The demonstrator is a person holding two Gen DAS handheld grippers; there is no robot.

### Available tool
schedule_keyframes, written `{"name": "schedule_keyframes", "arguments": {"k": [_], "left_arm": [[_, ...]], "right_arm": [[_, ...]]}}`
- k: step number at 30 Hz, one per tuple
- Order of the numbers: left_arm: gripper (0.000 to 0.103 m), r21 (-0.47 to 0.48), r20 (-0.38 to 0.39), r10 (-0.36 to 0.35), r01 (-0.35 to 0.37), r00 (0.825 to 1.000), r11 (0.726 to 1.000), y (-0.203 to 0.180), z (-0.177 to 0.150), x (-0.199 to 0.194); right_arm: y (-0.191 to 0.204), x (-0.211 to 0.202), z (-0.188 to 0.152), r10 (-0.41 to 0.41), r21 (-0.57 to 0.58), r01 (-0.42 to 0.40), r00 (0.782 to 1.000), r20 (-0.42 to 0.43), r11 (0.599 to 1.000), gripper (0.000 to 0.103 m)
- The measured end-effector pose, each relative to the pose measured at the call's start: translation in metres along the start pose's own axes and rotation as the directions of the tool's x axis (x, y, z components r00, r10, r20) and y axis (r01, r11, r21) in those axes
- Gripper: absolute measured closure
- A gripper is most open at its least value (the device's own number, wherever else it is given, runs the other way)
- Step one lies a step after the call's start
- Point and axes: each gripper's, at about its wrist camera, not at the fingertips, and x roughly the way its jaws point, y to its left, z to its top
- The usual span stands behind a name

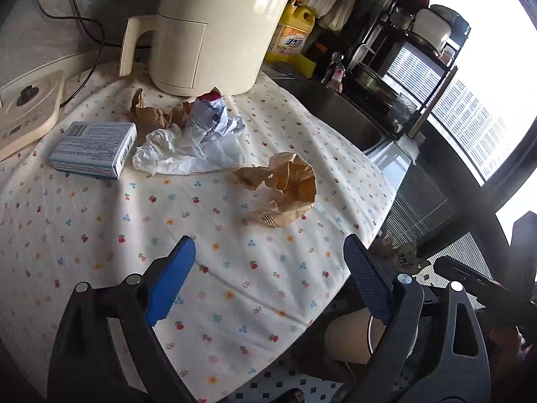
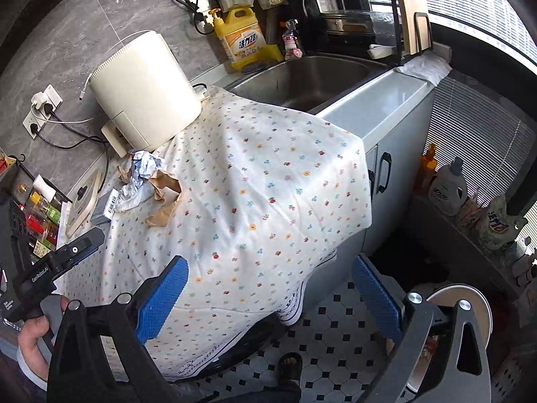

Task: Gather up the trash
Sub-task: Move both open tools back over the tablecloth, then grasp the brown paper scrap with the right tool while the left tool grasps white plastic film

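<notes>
On the flowered cloth [image 1: 235, 268] lies a crumpled brown paper bag [image 1: 285, 188], nearest my left gripper [image 1: 268, 262], which hovers open and empty just short of it. Behind it sit a white crumpled tissue [image 1: 188, 154], a grey-and-red crumpled wrapper [image 1: 209, 110], another brown paper scrap [image 1: 154, 112] and a small blue-white box [image 1: 95, 149]. In the right wrist view the same pile, brown paper [image 2: 166, 194] and wrapper [image 2: 144, 168], lies far left on the cloth [image 2: 268, 184]. My right gripper [image 2: 268, 282] is open and empty over the cloth's front edge.
A cream appliance [image 1: 214, 27] stands behind the trash, with a flat cream device [image 1: 30, 107] at left. A steel sink [image 2: 302, 77] and yellow detergent jug [image 2: 240, 40] lie beyond. A round bin lid [image 2: 453, 329] sits on the tiled floor [image 2: 335, 336] at lower right.
</notes>
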Motion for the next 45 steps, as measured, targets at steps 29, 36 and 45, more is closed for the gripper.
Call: {"name": "schedule_keyframes", "arguments": {"k": [29,36,45], "left_arm": [[0.022,0.030,0.003,-0.013,0.013,1.000,0.999,0.087,0.067,0.027],[0.049,0.025,-0.020,0.021,-0.020,1.000,0.999,0.094,0.086,0.056],[0.059,0.022,-0.053,0.064,-0.063,0.997,0.998,0.096,0.095,0.086]], "right_arm": [[0.095,0.116,0.041,0.102,-0.037,-0.108,0.984,-0.146,0.993,0.100],[0.068,0.090,0.040,0.054,0.014,-0.052,0.993,-0.107,0.999,0.100],[0.042,0.063,0.032,0.010,0.063,-0.005,0.997,-0.081,0.998,0.100]]}}
